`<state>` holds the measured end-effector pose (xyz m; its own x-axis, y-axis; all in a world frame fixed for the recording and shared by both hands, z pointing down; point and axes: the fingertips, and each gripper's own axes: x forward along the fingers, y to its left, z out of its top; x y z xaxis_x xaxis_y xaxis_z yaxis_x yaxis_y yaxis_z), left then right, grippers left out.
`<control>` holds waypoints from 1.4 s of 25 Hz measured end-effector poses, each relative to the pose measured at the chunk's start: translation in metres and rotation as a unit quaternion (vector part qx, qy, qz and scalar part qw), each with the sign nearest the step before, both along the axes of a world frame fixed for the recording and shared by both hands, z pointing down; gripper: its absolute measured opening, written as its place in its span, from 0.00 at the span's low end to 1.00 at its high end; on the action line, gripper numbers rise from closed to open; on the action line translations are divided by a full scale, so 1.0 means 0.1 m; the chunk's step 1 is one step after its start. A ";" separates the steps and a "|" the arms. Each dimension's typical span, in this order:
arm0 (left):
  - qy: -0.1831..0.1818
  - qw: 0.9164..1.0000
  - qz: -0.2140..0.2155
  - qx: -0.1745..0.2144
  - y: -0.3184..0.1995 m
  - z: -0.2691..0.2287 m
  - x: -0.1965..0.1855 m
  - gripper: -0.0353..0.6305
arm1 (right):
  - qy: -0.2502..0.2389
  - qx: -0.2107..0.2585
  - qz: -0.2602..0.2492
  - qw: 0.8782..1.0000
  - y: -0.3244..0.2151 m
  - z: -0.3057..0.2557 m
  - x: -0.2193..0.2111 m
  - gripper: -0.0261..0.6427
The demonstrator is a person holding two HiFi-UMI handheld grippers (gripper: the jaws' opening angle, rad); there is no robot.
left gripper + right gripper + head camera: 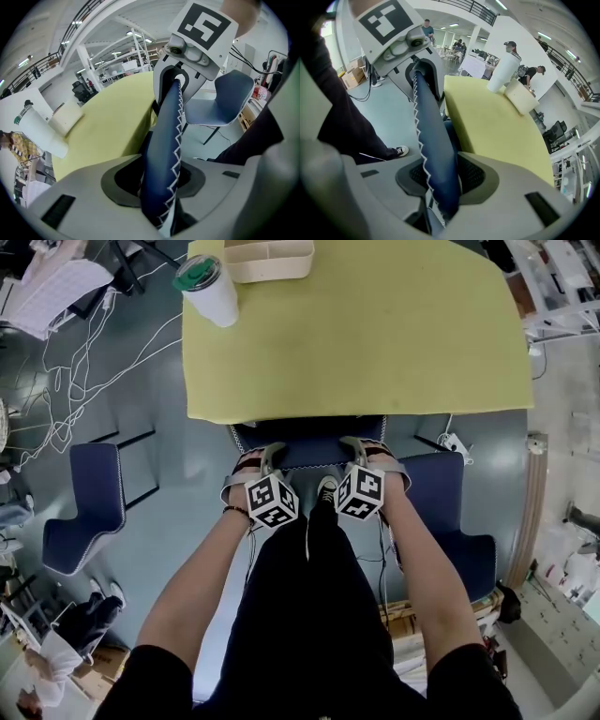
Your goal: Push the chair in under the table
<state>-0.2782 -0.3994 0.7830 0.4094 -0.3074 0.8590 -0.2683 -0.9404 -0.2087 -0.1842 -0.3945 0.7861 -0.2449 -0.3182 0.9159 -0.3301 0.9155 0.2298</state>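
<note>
Navy padded chair backrest (309, 444) with white zigzag stitching, top edge pinched by left gripper (266, 457) and right gripper (360, 454); backrest at yellow table (375, 343) edge.

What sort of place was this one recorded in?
Probably a big open lab or workshop hall: a yellow-topped table and blue padded chairs stand on a grey floor strewn with loose white cables, and the gripper views show metal storage racks and a railed upper gallery.
</note>
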 end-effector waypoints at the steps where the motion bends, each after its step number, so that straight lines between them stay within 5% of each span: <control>1: 0.000 1.000 0.000 -0.001 -0.02 0.00 0.00 0.27 | 0.000 0.000 0.000 1.000 -0.02 0.00 0.00 0.24; 12: -0.004 1.000 0.000 -0.004 -0.20 0.00 0.00 0.27 | -0.007 -0.007 -0.007 1.000 -0.18 -0.01 -0.01 0.24; 25: -0.027 0.999 -0.013 -0.046 -0.03 -0.06 -0.09 0.32 | -0.014 -0.078 -0.022 0.997 0.04 -0.13 -0.08 0.26; 35: 0.037 0.996 -0.063 -0.042 0.08 -0.62 -0.13 0.32 | -0.097 -0.081 0.036 0.991 0.05 -0.82 -0.09 0.24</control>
